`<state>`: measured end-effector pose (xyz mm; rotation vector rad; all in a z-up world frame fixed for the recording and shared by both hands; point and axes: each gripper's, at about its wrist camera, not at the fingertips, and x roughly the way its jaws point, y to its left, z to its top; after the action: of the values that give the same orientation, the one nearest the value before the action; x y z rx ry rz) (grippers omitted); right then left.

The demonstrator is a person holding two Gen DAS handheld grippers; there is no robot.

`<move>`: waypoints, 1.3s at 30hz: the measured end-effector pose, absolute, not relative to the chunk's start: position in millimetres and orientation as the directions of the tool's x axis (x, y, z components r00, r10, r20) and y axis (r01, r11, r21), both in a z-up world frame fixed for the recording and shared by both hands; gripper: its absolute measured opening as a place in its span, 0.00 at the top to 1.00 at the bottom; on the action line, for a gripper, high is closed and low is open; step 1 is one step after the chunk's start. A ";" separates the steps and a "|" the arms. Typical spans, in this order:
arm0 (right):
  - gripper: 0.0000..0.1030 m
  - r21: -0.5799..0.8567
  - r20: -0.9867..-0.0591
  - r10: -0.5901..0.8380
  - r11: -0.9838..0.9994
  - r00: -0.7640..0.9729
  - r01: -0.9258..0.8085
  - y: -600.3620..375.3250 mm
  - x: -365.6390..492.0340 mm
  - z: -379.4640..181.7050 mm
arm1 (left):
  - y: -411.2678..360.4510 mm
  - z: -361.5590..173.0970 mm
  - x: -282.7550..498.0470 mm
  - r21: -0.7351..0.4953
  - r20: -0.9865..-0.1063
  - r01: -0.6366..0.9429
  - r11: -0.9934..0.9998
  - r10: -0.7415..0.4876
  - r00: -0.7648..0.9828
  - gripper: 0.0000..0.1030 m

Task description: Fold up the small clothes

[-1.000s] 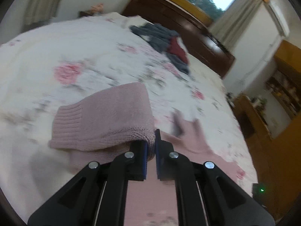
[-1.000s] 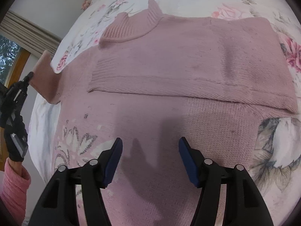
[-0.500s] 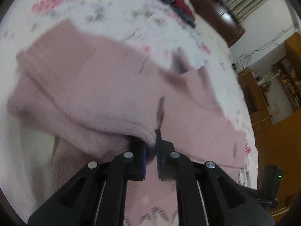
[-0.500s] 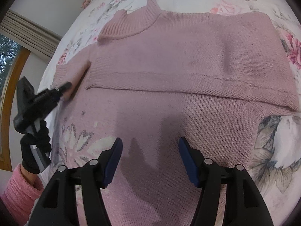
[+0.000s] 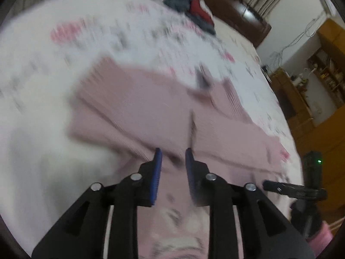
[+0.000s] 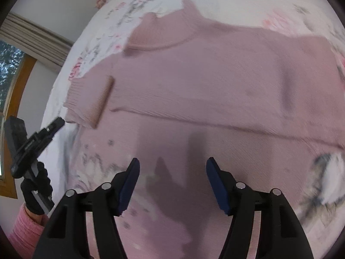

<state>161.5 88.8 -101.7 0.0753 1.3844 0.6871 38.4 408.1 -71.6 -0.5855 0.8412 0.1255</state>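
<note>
Bedroom, wood headboard and curtains behind; floral bed [image 5: 43, 69] serves as the folding surface.

Sweater [image 6: 215, 82]: pink knit, spread flat on the bed, collar away from the right tongs, hem nearest them. Long axis runs across the right view. One sleeve lies folded across the chest as a long band. The other sleeve [image 6: 90, 101] is doubled inward at the sweater's left edge, its ribbed cuff resting on the body.

Left tongs [image 5: 172, 157]: empty, blue pads a small gap apart, nothing between them; they sit just off the folded sleeve, at the sweater's left edge. View is motion-blurred.

Right tongs [image 6: 172, 166]: spread wide, empty, hovering over the lower body of the sweater near the printed motif.

Clothes pile [image 5: 185, 6]: dark and red garments, far side of the bed, well apart.

Judgement: both sleeves look tucked, so the next fold likely takes the hem toward the collar. The hem lies nearest the right tongs; the left tongs are nearer the side edge.
</note>
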 end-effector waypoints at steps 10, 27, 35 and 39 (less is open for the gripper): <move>0.37 0.550 -0.813 0.579 0.728 -0.062 -0.410 188.2 174.5 -94.6 | 457.7 -118.4 79.5 -0.267 -0.870 -0.488 0.831 0.009 0.493 0.67; 0.68 0.628 -0.776 0.596 0.702 -0.206 -0.337 301.2 177.1 -144.6 | 494.0 -86.4 27.6 -0.340 -0.814 -0.529 0.777 0.038 0.580 0.61; 0.87 0.538 -0.804 0.591 0.677 -0.063 -0.502 265.2 174.5 -81.2 | 475.3 -82.6 39.3 -0.351 -0.804 -0.492 0.797 0.013 0.595 0.60; 0.87 0.459 -0.834 0.551 0.727 0.034 -0.510 215.7 190.9 -57.0 | 449.0 -86.0 58.8 -0.338 -0.811 -0.459 0.822 -0.006 0.585 0.59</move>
<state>190.9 215.7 -57.0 0.0378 1.3022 0.8158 58.8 449.0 -86.0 -0.5631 0.9182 0.2811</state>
